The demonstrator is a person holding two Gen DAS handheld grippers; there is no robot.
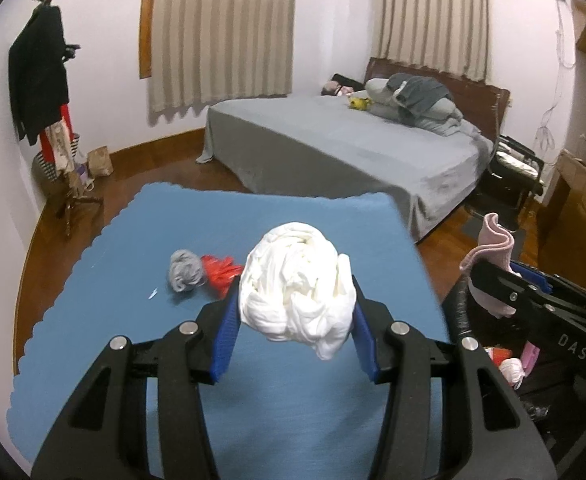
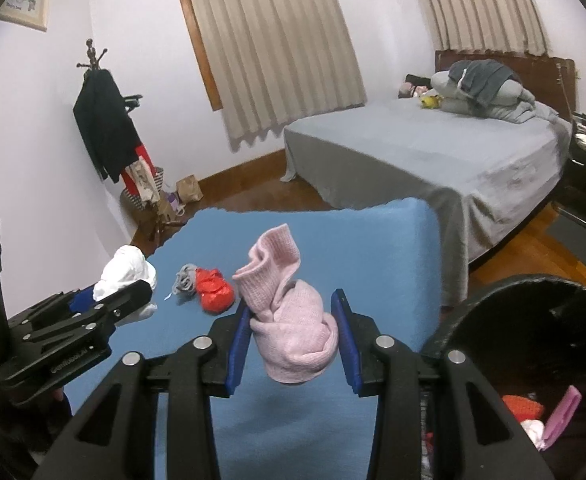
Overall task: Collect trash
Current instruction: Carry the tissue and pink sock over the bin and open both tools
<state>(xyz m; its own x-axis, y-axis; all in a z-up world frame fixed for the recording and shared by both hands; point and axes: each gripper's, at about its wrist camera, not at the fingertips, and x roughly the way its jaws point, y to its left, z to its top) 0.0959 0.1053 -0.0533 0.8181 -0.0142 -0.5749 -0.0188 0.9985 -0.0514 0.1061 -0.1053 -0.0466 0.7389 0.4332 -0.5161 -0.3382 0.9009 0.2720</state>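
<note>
We see a white crumpled wad (image 1: 297,292) between blue pads (image 1: 225,340) on a black left hand-held gripper (image 1: 295,320), a pale pink knit (image 2: 289,316), a grey ball (image 1: 185,270) beside red plastic (image 1: 221,274), a blue table (image 1: 133,280), a grey bed (image 1: 353,148) and beige striped curtains (image 1: 221,32).

Between my left fingers (image 1: 229,328): soft white cloth (image 1: 297,300). Between my right fingers: ribbed pink knit (image 2: 293,320). Beyond them, a matt blue mat (image 2: 373,248).

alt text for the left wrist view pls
The left gripper holds a white wad above a blue mat. A grey wad and red wrapper lie on the mat; a bed stands behind.
</note>
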